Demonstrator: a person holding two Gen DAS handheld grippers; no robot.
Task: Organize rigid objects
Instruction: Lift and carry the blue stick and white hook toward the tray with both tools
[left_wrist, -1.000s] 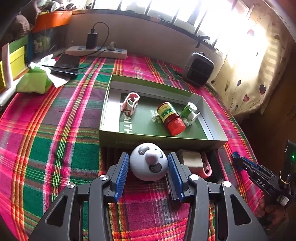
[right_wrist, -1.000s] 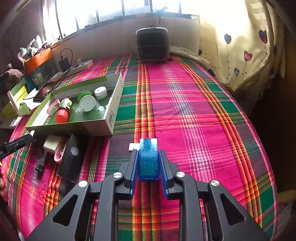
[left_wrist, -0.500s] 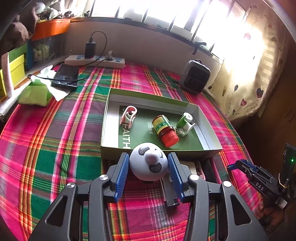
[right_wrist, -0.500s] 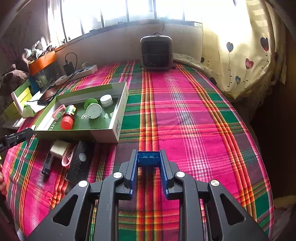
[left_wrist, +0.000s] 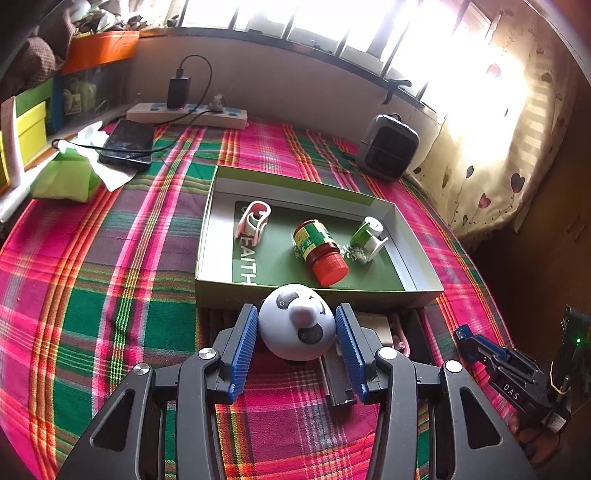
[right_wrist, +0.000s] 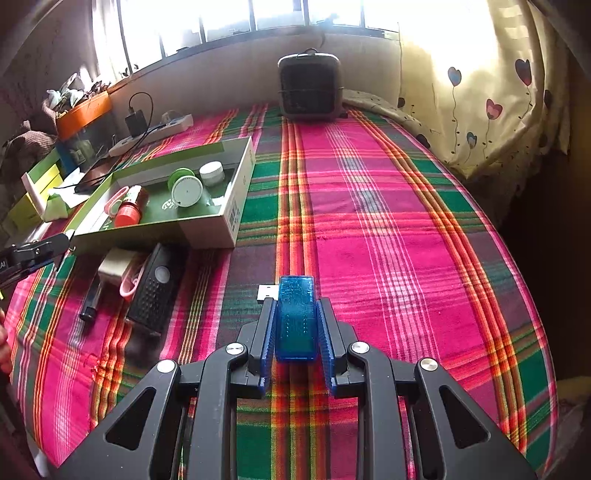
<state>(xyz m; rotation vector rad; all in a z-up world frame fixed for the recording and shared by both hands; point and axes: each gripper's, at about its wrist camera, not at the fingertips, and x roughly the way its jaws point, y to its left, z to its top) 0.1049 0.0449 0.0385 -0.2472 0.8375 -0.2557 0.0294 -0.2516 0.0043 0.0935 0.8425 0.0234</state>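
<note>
My left gripper (left_wrist: 295, 314) is shut on a white round toy (left_wrist: 295, 328) with black patches, held just in front of the green box (left_wrist: 207, 221). Inside the box lie a pink-and-white clip (left_wrist: 253, 221), a red-capped bottle (left_wrist: 319, 247) and a green-and-white spool (left_wrist: 365, 236). My right gripper (right_wrist: 295, 306) is shut on a blue translucent USB stick (right_wrist: 296, 317), held above the plaid cloth to the right of the green box (right_wrist: 236, 206). A black remote (right_wrist: 157, 291), a beige block (right_wrist: 114, 264), a pink loop (right_wrist: 131, 284) and a dark pen (right_wrist: 90, 302) lie by the box's near side.
A small grey heater (right_wrist: 309, 86) stands at the back by the wall. A power strip (left_wrist: 186, 112), a phone (left_wrist: 127, 142) and a green tissue pack (left_wrist: 66, 179) sit at the back left. Plaid cloth (right_wrist: 388, 240) stretches to the right of the box, where a curtain hangs.
My left gripper has risen slightly with the toy, so the box looks a little smaller. The right gripper still holds the blue stick, which showed end-on half a second ago.
</note>
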